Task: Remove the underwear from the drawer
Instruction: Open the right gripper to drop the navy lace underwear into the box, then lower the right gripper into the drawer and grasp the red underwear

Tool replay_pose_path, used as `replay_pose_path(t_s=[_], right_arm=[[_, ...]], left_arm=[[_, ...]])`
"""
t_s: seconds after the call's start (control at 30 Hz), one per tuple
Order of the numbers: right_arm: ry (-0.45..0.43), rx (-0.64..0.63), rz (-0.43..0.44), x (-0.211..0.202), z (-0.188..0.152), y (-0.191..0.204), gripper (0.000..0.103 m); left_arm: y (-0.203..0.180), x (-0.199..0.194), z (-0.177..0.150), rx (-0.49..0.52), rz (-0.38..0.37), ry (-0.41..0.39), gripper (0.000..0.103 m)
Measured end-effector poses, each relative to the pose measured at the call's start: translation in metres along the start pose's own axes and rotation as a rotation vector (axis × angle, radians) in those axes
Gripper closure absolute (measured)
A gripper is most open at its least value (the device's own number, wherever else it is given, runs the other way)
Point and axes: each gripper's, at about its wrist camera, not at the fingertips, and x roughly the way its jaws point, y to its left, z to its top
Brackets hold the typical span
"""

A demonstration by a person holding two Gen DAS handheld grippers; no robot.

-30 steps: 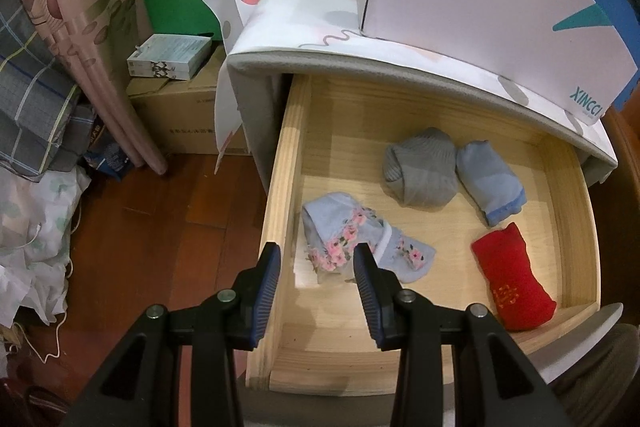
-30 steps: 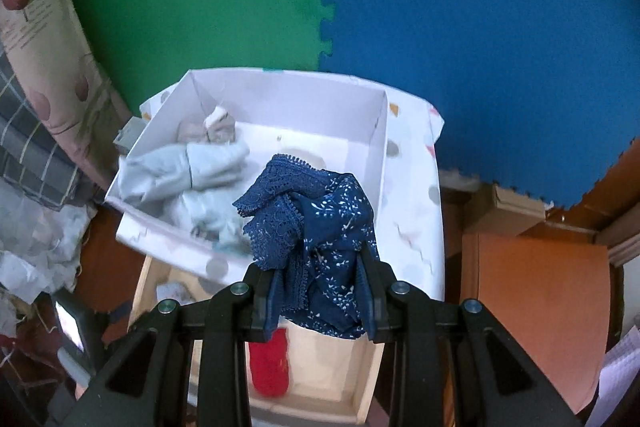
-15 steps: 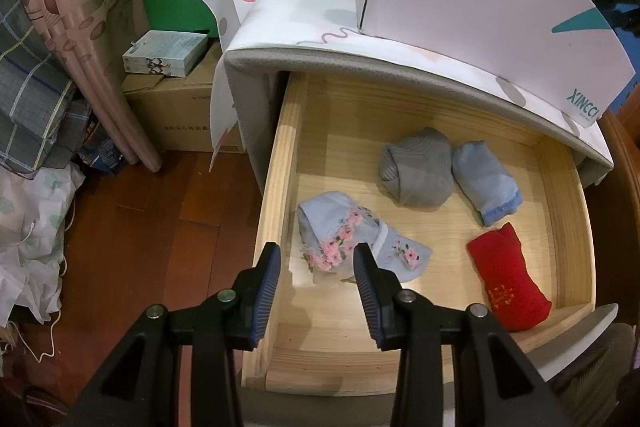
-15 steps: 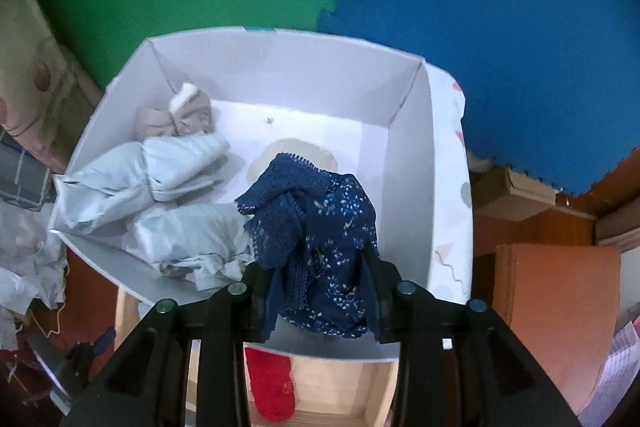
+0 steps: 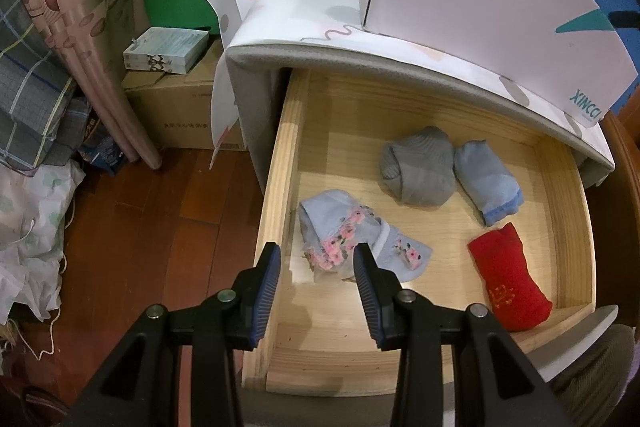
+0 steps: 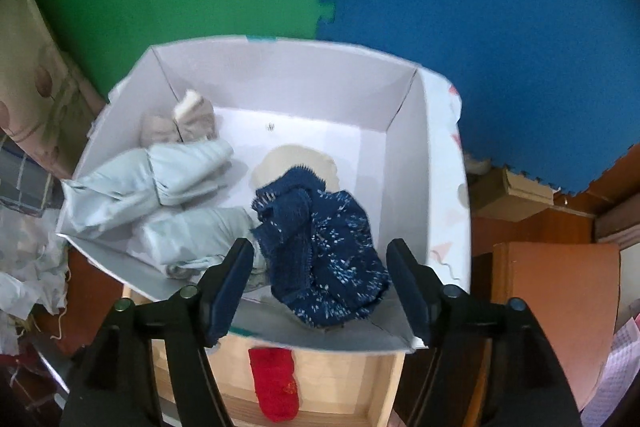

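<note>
right wrist view: the right gripper (image 6: 320, 259) jaws are opening, pads clear of the navy lace underwear (image 6: 320, 251) lying between them in the white box (image 6: 408, 155), beside pale folded pieces (image 6: 160, 183). the left gripper (image 5: 316, 259) hangs half-open and empty over the wooden drawer (image 5: 280, 163), above the floral underwear (image 5: 348, 235).

"XINCCI" in teal on the white box (image 5: 480, 7), cardboard carton (image 5: 176, 115) print too small to read
</note>
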Motion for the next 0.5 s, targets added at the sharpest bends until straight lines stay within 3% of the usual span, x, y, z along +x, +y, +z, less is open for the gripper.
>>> replay_pose_path(t_s=[0.23,0.5], right_arm=[[0.024,-0.037,0.046,-0.029,-0.030,0.001,0.034],[0.118,-0.101,0.105,-0.017,-0.117,0.009,0.034]], left_arm=[[0.000,0.000,-0.001,0.010,0.003,0.005,0.065],[0.001,-0.001,-0.001,0.012,0.001,0.002,0.064]])
